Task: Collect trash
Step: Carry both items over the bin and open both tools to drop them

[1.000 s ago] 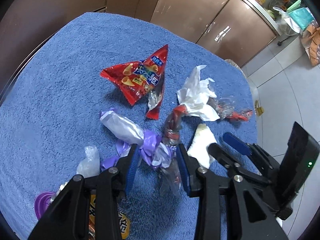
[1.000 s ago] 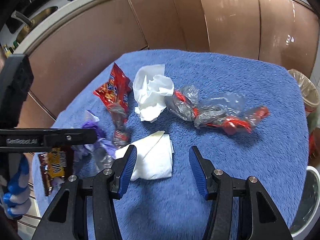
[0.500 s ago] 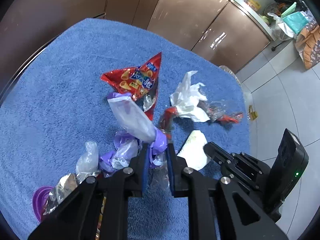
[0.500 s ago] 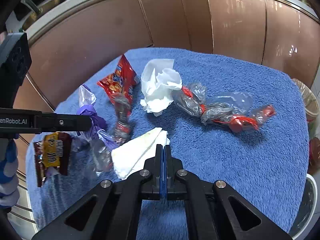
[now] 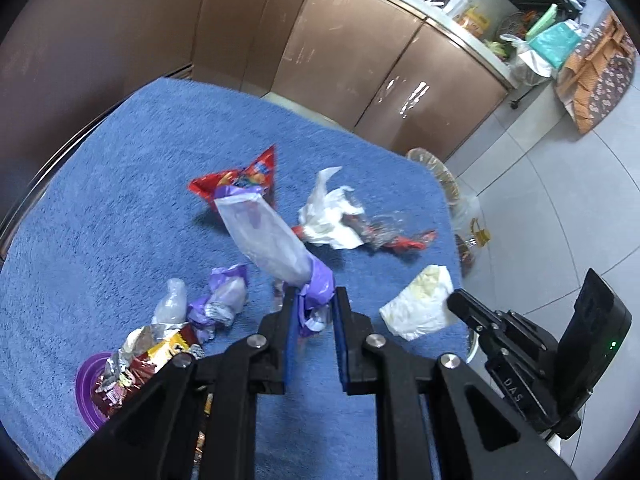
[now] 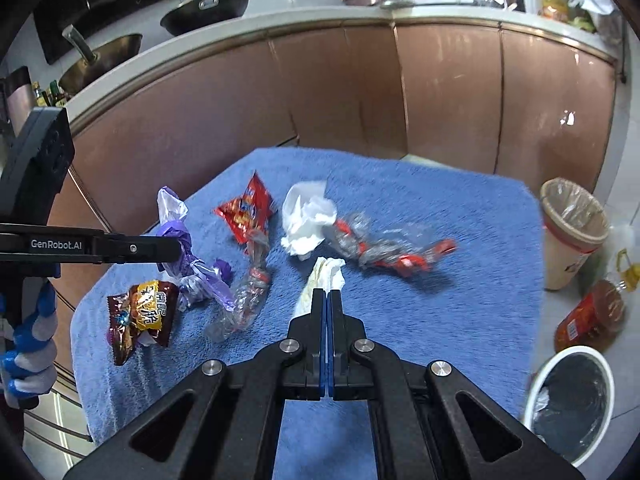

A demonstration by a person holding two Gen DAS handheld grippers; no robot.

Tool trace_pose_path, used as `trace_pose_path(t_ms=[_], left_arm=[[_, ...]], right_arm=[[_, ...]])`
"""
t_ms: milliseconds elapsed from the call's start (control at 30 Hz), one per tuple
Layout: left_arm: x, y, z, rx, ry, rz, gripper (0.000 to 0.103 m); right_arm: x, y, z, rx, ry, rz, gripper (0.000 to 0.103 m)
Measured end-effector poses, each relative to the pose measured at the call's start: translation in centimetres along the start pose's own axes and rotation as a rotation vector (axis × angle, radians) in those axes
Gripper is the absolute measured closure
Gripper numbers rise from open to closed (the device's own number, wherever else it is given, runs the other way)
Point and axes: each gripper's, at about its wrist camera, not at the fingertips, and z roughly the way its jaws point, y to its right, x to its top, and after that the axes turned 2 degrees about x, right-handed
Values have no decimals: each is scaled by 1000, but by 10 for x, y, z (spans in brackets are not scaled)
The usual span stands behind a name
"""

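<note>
**Both grippers clamped on litter over the blue towel**

Left gripper [image 5: 314, 312]: fingers narrowed onto the knotted middle of a purple-and-clear crumpled plastic wrapper [image 5: 266, 236]. Wrapper lifted off the blue terry towel [image 5: 120, 184]; its pale, translucent end sticks up and away from the fingers, purple frill at the tip. From the right wrist view the same wrapper [image 6: 178, 240] hangs from the left gripper [image 6: 160, 248].

Right gripper [image 6: 327, 298]: fingers pressed together on a folded white paper napkin [image 6: 324, 276], pinched at its near edge. Left view shows the napkin [image 5: 420, 304] with a yellowish stain, raised near the towel's edge.

Count on the towel, right wrist view:
- one red snack bag [image 6: 246, 212], standing on edge
- one crumpled white tissue [image 6: 306, 216]
- one twisted clear-and-red plastic wrapper [image 6: 384, 250], lying flat beside the tissue
- one clear twisted bag [image 6: 244, 296]
- one brown-and-gold foil snack packet [image 6: 140, 316]

Off the towel, on the floor: one lined tan bin [image 6: 574, 228], one white-rimmed bin with dark liner [image 6: 572, 404].
</note>
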Motion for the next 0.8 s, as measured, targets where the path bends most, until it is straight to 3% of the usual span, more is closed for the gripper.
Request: trace_pose_path(t_ms=[333,633,800], left_arm=[[-1,92,8,-84,-11,131,88],[-11,223,68,-200,-105,295,88],[-21,287,118,-218,-167,364,88]], right_arm=[[-8,59,-75,-136,79,63,103],[-39,161,-125,-346,88,193,103],[-59,210,-124,-439,66,255,103]])
